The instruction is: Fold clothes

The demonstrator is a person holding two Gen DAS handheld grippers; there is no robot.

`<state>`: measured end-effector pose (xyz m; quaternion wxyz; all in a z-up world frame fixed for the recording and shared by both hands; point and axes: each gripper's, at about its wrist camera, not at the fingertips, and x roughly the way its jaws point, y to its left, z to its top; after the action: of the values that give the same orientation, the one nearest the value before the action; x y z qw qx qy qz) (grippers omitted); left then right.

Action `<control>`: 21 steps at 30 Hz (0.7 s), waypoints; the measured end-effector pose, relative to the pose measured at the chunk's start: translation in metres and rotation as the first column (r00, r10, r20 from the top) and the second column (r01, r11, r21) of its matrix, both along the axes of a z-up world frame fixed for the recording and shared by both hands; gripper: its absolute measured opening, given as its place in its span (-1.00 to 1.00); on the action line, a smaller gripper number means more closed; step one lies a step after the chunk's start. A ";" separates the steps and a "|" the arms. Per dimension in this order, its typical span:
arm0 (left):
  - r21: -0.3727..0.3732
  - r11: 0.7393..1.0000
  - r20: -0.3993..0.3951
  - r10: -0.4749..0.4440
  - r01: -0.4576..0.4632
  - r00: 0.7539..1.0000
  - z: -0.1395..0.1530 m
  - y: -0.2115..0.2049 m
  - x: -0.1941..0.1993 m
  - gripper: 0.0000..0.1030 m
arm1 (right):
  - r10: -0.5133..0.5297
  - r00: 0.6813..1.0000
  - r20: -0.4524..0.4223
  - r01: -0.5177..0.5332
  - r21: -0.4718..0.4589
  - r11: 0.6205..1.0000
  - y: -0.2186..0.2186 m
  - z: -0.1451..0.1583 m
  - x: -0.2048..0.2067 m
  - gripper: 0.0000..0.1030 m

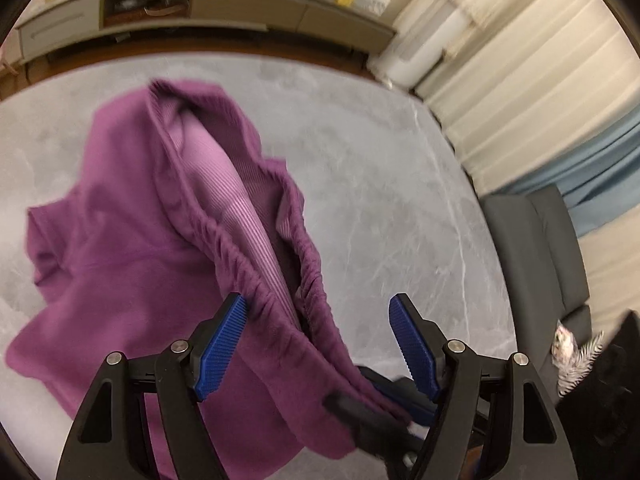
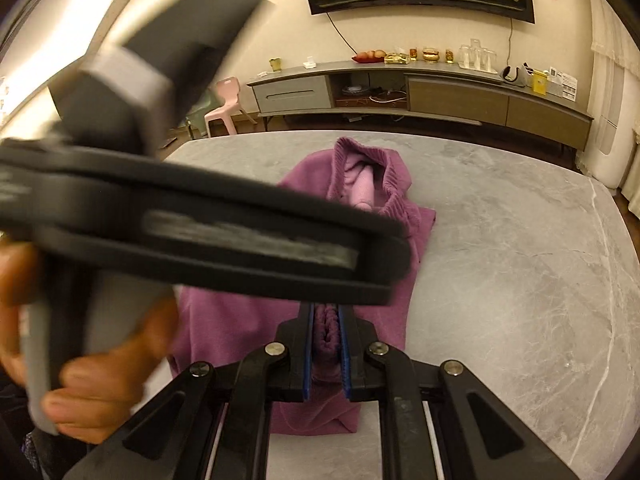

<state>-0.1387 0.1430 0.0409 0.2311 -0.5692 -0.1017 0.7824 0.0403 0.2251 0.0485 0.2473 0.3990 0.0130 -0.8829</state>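
Note:
A purple knit garment point(image 1: 120, 240) with a gathered elastic waistband lies part-lifted on the grey marble table point(image 1: 380, 200). My left gripper point(image 1: 318, 300) stands open above it. The waistband runs between its blue pads point(image 1: 220, 344), close by the left one, without being pinched. Low in the left wrist view, my right gripper point(image 1: 384, 412) clamps the near end of that band. In the right wrist view, my right gripper point(image 2: 326, 320) is shut on a bunched fold of the garment point(image 2: 360, 200). A person's hand point(image 2: 100, 380) holds the blurred black left tool across the left of that view.
A long sideboard point(image 2: 440, 92) with small items stands beyond the table point(image 2: 500, 260), and a pink chair point(image 2: 226, 104) is beside it. A grey chair point(image 1: 532, 260) sits at the table's right edge, with curtains point(image 1: 520, 100) behind.

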 end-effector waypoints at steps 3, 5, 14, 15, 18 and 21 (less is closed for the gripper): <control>0.003 1.000 0.017 -0.007 0.007 1.000 -0.014 0.004 -0.001 -0.61 | 0.009 1.000 -0.005 -0.009 0.003 1.000 -0.002 0.001 0.001 -0.78; -0.009 1.000 0.003 -0.010 0.010 1.000 -0.013 0.007 0.000 -0.80 | 0.019 1.000 0.009 -0.019 -0.007 1.000 -0.003 -0.001 0.001 -0.77; 0.067 0.988 -0.181 0.149 -0.139 0.972 0.079 -0.046 -0.010 -0.86 | -0.047 0.997 -0.066 0.040 -0.100 0.994 0.018 0.018 0.012 0.46; 0.096 0.983 -0.205 0.175 -0.158 0.963 0.096 -0.059 -0.011 -0.86 | -0.071 0.995 -0.066 0.062 -0.127 0.990 0.024 0.018 0.013 0.50; 0.181 0.967 -0.308 0.230 -0.180 0.923 0.158 -0.094 0.005 -0.86 | -0.103 0.994 -0.029 0.097 -0.149 0.984 0.031 0.008 0.006 0.57; 0.182 0.968 -0.344 0.228 -0.174 0.911 0.185 -0.106 0.015 -0.86 | -0.070 0.996 0.059 0.077 -0.123 0.989 0.017 -0.021 -0.009 0.58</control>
<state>-0.1233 0.0368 0.2262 0.2054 -0.3829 -0.1728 0.8839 0.0308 0.2418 0.0276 0.2393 0.4070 -0.0640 -0.8792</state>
